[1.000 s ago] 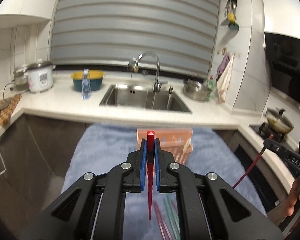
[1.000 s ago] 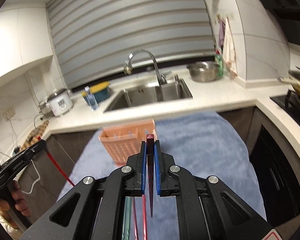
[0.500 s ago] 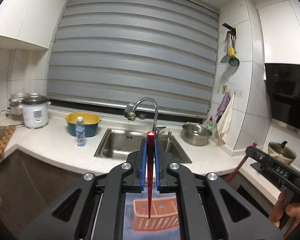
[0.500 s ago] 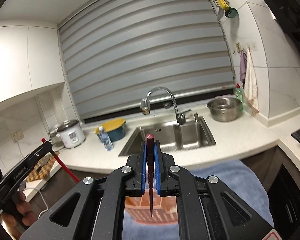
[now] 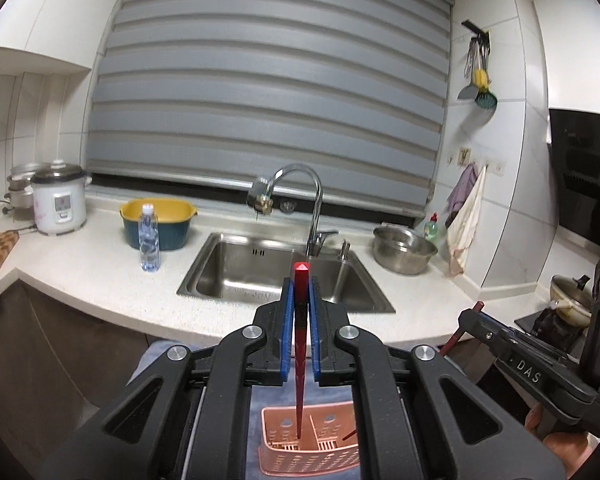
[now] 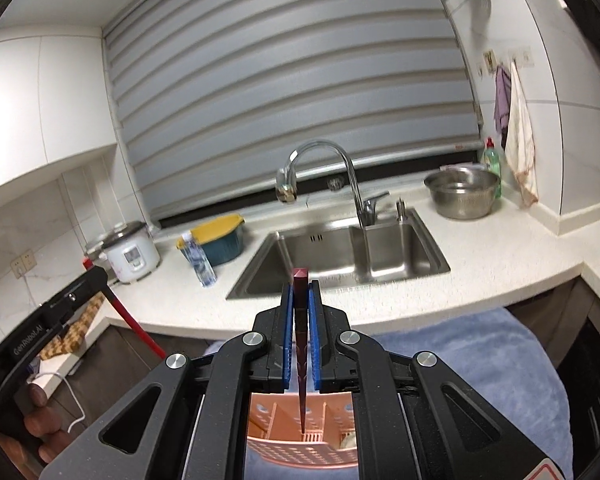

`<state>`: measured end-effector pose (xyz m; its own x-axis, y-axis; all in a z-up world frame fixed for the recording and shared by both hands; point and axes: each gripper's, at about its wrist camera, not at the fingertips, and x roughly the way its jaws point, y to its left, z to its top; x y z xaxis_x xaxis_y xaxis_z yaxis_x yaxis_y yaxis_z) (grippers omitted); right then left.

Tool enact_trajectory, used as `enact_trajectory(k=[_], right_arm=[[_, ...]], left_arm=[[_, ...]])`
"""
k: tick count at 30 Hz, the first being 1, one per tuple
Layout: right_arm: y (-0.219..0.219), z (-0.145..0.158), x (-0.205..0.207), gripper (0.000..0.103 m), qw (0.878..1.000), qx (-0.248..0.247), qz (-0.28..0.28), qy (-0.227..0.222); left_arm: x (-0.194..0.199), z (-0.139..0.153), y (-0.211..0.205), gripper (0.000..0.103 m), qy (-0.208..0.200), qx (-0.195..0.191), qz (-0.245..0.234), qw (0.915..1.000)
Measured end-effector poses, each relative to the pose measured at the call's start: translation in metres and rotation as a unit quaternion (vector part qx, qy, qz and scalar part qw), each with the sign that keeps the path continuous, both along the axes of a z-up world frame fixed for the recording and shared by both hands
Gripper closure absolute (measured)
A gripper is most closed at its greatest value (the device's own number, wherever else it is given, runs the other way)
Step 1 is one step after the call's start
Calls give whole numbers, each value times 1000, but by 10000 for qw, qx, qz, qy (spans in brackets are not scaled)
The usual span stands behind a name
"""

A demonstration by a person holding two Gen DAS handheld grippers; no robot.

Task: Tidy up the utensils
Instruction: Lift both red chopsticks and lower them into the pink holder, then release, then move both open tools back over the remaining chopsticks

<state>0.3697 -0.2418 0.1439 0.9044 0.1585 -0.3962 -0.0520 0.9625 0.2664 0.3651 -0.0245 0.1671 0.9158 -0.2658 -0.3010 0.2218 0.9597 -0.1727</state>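
My left gripper (image 5: 300, 292) is shut on a bright red chopstick (image 5: 300, 344) held upright, its thin tip down inside the left compartment of a pink slotted utensil basket (image 5: 284, 460). My right gripper (image 6: 300, 300) is shut on a dark red chopstick (image 6: 301, 344), also upright, tip down inside the same basket (image 6: 300, 454). Each gripper shows in the other's view: the right one (image 5: 476, 316) at right, the left one (image 6: 94, 276) at left. The basket stands on a blue towel (image 6: 480, 364).
Behind the towel is a white counter (image 5: 100, 280) with a steel sink (image 5: 260, 268) and tap (image 5: 312, 200). A water bottle (image 5: 149, 240), yellow-and-blue bowl (image 5: 160, 224), rice cooker (image 5: 58, 204) and steel bowl (image 5: 404, 254) stand on it. A stove pot (image 5: 572, 296) is at right.
Both grippers tilted from looking down at the towel to level, turning their chopsticks upright. The chopstick tips have come down into the pink basket.
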Motion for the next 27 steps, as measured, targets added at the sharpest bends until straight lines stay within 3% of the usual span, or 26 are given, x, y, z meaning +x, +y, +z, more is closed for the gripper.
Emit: enact_trajectory(k=[10, 11, 13, 16, 23, 27], right_arm=[[-3, -28, 7, 95, 9994, -12, 22, 331], [-2, -28, 5, 91, 9995, -34, -3, 301], [-4, -26, 2, 85, 9996, -47, -36, 276], [-8, -23, -8, 82, 9996, 32, -26, 270], [-15, -22, -59, 73, 9996, -11, -32, 266], [-17, -45, -106, 71, 9983, -181, 2, 560]], left_arm=[[17, -37, -5, 95, 475, -11, 4, 9989], [17, -39, -5, 94, 480, -36, 22, 9988], [16, -41, -4, 77, 493, -13, 60, 9988], [7, -40, 1, 63, 490, -12, 175, 9986], [-32, -45, 15, 51, 602, 107, 341, 9975], [-68, -58, 24, 48, 765, 184, 308, 9964]])
